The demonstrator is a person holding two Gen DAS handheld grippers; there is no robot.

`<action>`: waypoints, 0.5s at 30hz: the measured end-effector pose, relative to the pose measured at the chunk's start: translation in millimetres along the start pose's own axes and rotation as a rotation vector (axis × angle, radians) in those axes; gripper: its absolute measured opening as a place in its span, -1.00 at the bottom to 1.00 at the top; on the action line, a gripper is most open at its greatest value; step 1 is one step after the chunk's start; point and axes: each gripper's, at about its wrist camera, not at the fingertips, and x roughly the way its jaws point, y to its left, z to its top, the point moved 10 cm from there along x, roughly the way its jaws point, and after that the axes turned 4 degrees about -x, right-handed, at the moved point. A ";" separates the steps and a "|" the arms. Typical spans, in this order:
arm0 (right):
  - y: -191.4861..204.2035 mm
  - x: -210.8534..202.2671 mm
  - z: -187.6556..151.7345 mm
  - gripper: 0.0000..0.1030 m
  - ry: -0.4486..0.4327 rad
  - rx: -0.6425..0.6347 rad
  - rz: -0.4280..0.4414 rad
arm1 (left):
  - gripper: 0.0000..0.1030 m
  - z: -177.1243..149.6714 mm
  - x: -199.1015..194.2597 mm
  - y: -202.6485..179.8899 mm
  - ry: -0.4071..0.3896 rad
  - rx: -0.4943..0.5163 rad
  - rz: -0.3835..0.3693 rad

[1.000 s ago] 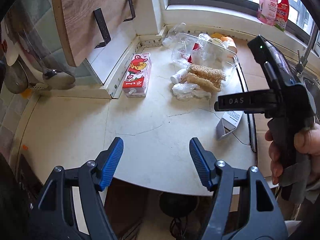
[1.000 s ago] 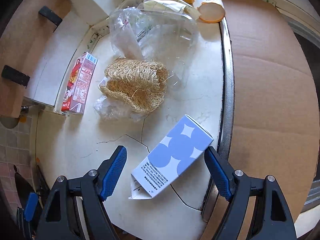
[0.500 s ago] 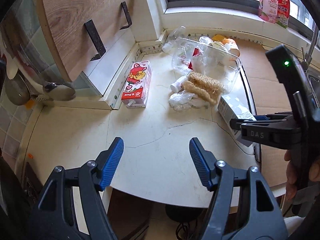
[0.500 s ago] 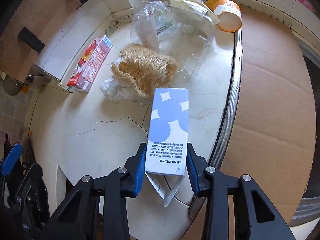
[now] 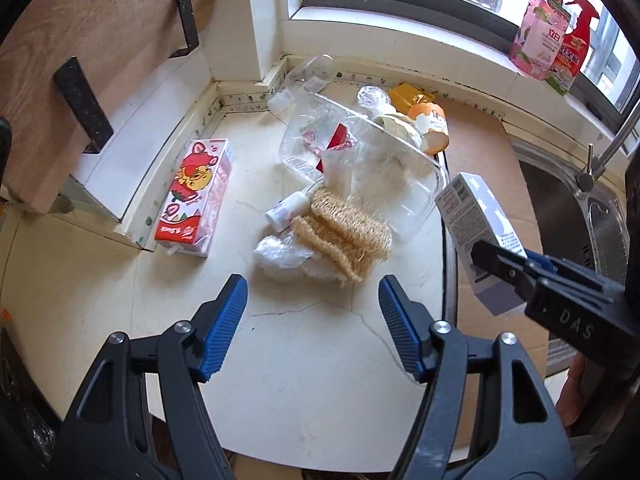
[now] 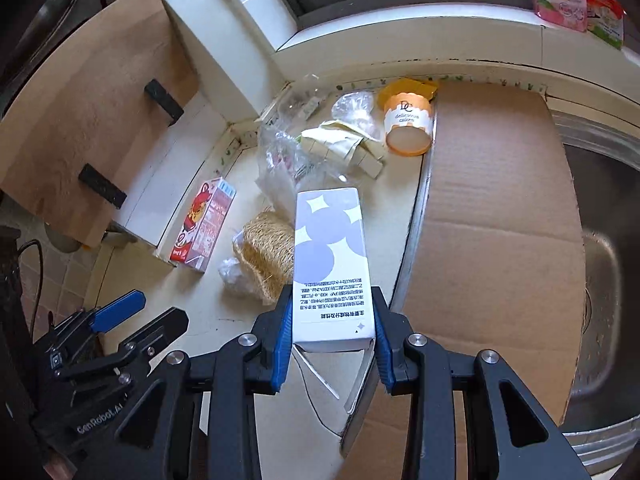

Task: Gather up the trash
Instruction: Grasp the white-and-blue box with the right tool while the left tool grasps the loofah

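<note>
My right gripper (image 6: 331, 344) is shut on a white box with blue dots (image 6: 330, 256) and holds it above the counter; the box also shows in the left wrist view (image 5: 478, 224). My left gripper (image 5: 312, 320) is open and empty, low over the counter in front of the trash pile. The pile holds a loofah scrubber (image 5: 344, 236), crumpled clear plastic (image 5: 280, 256), a small white bottle (image 5: 286, 208), a clear plastic container (image 5: 360, 160), an orange cup (image 5: 430, 128) and a red strawberry milk carton (image 5: 196, 196).
A cardboard sheet (image 6: 496, 240) covers the counter right of the pile, beside a steel sink (image 5: 576, 208) with a tap. Soap bottles (image 5: 548, 28) stand on the window sill. A wooden cabinet door (image 5: 80, 52) hangs at the left. The counter's front edge (image 5: 304, 452) is near.
My right gripper has lifted the dotted box off the counter and tilted it upward. My left gripper has moved closer to the trash pile, still open.
</note>
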 end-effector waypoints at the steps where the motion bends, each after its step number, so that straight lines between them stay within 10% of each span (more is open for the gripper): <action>1: -5.5 0.3 4.0 -0.33 -0.003 0.012 0.000 | 0.27 5.7 5.7 -3.8 0.014 -0.013 -0.010; 15: -51.0 -2.2 14.9 -0.33 -0.036 0.119 -0.006 | -0.08 40.2 101.1 -31.6 0.231 -0.146 -0.051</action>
